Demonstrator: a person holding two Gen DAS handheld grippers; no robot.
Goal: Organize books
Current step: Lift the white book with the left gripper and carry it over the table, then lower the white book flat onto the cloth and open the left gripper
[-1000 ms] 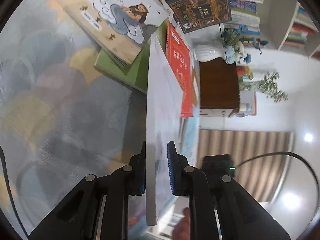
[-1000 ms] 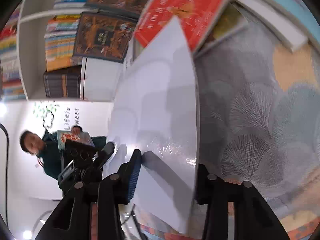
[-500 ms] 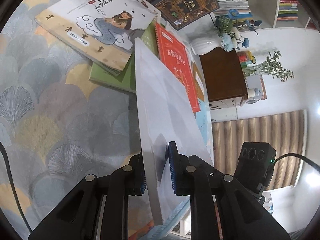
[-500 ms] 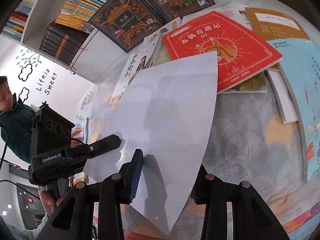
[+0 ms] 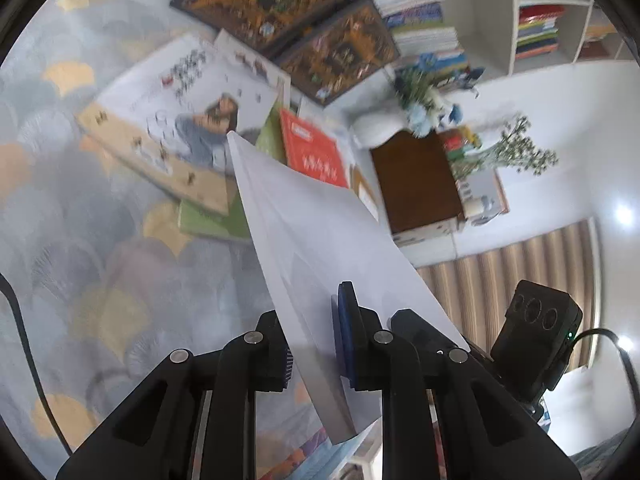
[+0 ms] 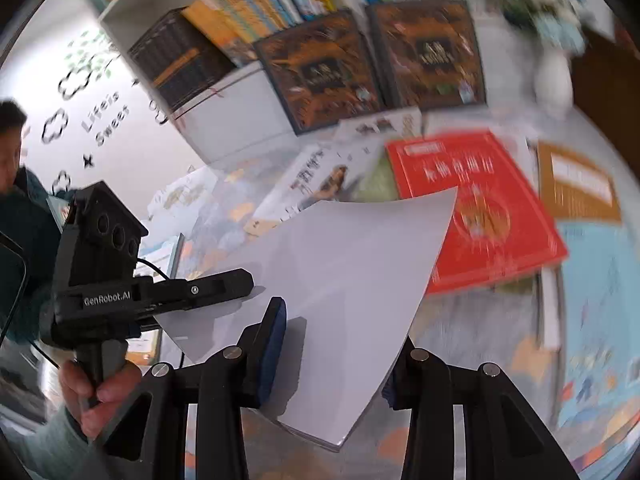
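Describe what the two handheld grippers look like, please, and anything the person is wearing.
Both grippers are matte black, with angular fingers joined by silver rivets and ribbed blue pads. The left gripper has a pistol handle, a boxy head with three round lenses, white "GenRobot.AI" lettering and a thin black cable. The hand holding it shows a pale grey-green sleeve.

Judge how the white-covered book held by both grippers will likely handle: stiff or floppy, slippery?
The white book looks thin and its glossy cover bows between the left gripper and right gripper, so probably floppy. The sheen suggests it may slip. Likely light.
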